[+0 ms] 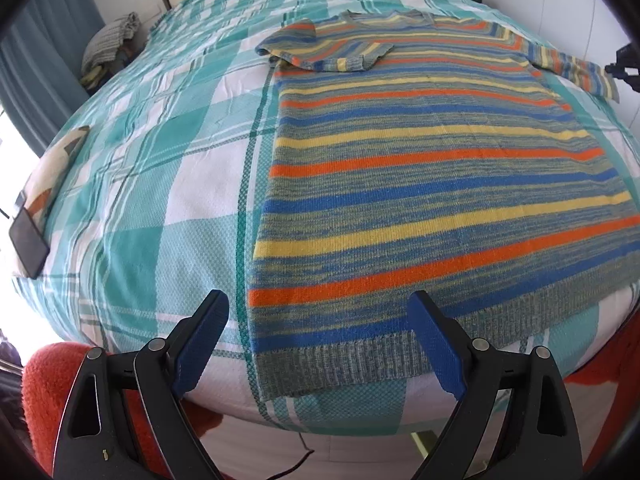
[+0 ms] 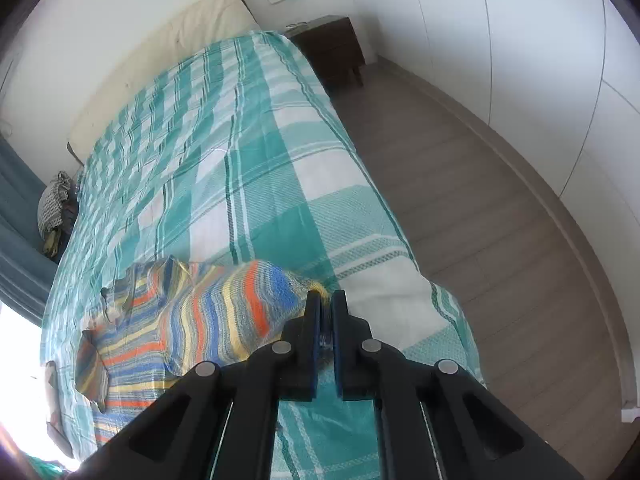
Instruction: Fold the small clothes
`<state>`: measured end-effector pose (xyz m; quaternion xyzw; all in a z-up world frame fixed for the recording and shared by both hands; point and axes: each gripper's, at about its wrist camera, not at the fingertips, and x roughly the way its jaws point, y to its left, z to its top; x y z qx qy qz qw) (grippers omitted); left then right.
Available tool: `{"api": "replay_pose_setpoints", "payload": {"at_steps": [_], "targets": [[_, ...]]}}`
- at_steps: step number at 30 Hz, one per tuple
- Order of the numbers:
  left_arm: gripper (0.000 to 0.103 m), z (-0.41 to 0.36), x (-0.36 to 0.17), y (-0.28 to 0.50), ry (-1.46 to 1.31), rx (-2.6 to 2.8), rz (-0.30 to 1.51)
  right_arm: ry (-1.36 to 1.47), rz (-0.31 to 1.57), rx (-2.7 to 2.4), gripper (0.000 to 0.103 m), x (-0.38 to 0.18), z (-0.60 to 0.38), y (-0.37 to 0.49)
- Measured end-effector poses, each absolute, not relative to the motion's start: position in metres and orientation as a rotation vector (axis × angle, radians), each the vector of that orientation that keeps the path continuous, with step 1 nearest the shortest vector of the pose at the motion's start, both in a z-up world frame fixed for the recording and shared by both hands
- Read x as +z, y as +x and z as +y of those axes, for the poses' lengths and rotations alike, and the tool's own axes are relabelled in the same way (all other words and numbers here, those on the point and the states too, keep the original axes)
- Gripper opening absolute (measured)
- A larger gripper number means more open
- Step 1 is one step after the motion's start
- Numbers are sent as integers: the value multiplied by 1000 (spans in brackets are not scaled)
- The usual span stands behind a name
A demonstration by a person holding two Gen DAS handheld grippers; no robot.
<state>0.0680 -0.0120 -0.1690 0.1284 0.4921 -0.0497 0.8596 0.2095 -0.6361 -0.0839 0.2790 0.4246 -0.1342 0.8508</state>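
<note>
One fold done out of several, by my read. Left gripper (image 1: 318, 336), near edge of bed: blue pads spread wide, holding nothing, hovering just above the ribbed hem at the near-left corner of the striped knit short-sleeved sweater in blue, orange, yellow and grey (image 1: 432, 168). Right gripper (image 2: 326, 300): jaws nearly together, pinched on the tip of the right sleeve (image 2: 256, 300), which is lifted off the teal-and-white checked bedspread (image 1: 168, 200). Sweater lies flat on the bedspread toward the bed's right side, long axis running away from the left wrist camera: hem nearest, neckline farthest, stripes crosswise. Left sleeve (image 1: 332, 50) is already flipped inward over the chest; body unfolded, fairly smooth. Remaining, as I judge it: lay the right sleeve inward, then fold the body hem-to-neck or in thirds. Farther off: dark phone (image 1: 28, 246) at the bed's left edge, cream headboard cushion (image 2: 168, 56), dark wooden nightstand (image 2: 332, 48).
</note>
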Motion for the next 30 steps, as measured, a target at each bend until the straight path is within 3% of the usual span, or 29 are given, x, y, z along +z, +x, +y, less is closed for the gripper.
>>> {"api": "replay_pose_setpoints", "payload": {"at_steps": [3, 4, 6, 10, 13, 15, 18, 20, 21, 26, 30], "targets": [[92, -18, -170, 64, 306, -114, 1026, 766, 892, -283, 13, -113, -663, 191], [92, -19, -170, 64, 314, -115, 1027, 821, 883, -269, 23, -120, -666, 184], [92, -20, -172, 64, 319, -115, 1031, 904, 823, -232, 33, -129, -665, 166], [92, -19, -174, 68, 298, -113, 1048, 976, 815, -123, 33, -143, -639, 139], [92, -17, -176, 71, 267, -114, 1068, 1047, 839, -106, 42, -167, -619, 128], [92, -16, -178, 72, 256, -116, 1075, 1029, 836, -130, 43, -181, -611, 132], [92, -13, -180, 71, 247, -116, 1080, 972, 734, -154, 41, -186, -609, 136], [92, -10, -180, 71, 238, -111, 1087, 974, 720, -141, 14, -189, -609, 141], [93, -9, -180, 71, 235, -107, 1088, 976, 745, -137, 6, -189, -611, 143], [93, -5, -179, 72, 228, -100, 1086, 871, 743, -267, 6, -150, -620, 120], [93, -9, -180, 73, 246, -106, 1082, 835, 872, -324, 5, -175, -628, 125]]}}
